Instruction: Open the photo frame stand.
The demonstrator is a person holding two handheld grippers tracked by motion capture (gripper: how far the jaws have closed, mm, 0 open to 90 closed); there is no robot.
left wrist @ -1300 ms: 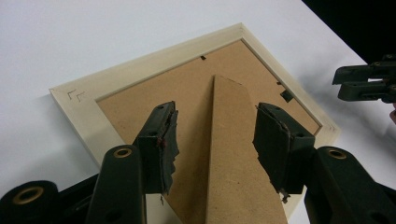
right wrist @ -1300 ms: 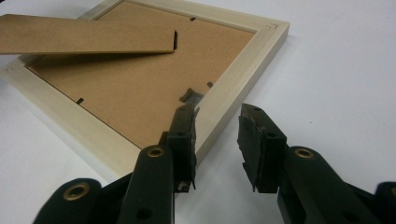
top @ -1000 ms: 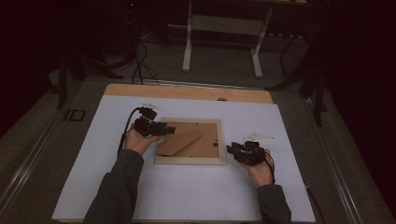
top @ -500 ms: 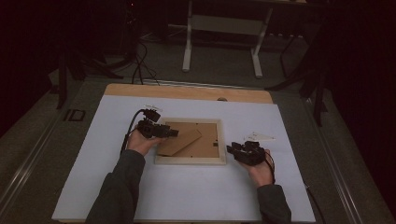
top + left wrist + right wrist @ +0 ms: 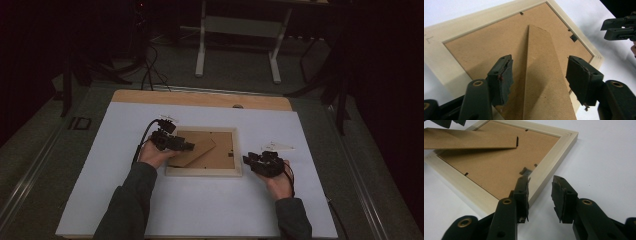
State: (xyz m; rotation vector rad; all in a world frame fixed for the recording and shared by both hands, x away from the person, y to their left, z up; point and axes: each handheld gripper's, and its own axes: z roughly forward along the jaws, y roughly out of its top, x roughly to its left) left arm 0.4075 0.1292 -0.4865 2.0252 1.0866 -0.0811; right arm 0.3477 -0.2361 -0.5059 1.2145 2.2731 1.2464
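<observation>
A pale wooden picture frame [image 5: 204,171] lies face down on the white table, its brown backing board [image 5: 486,50] up. The brown stand flap [image 5: 544,75] is hinged up off the backing [image 5: 469,141]. My left gripper [image 5: 540,77] reaches over the frame's left part [image 5: 185,146]. Its jaws have just been opening and now stand either side of the flap, with the pads off it. My right gripper [image 5: 540,195] sits open at the frame's right rim [image 5: 248,160]. One jaw is over the rim [image 5: 549,162], the other over bare table, with nothing between them.
The white tabletop [image 5: 200,210] has a wooden strip [image 5: 200,97] along its far edge. Beyond it stand a desk's metal legs [image 5: 201,45] and cables on the floor [image 5: 150,65]. Both forearms come in from the near edge.
The left hand has shifted slightly toward the frame's middle. The right hand has kept still.
</observation>
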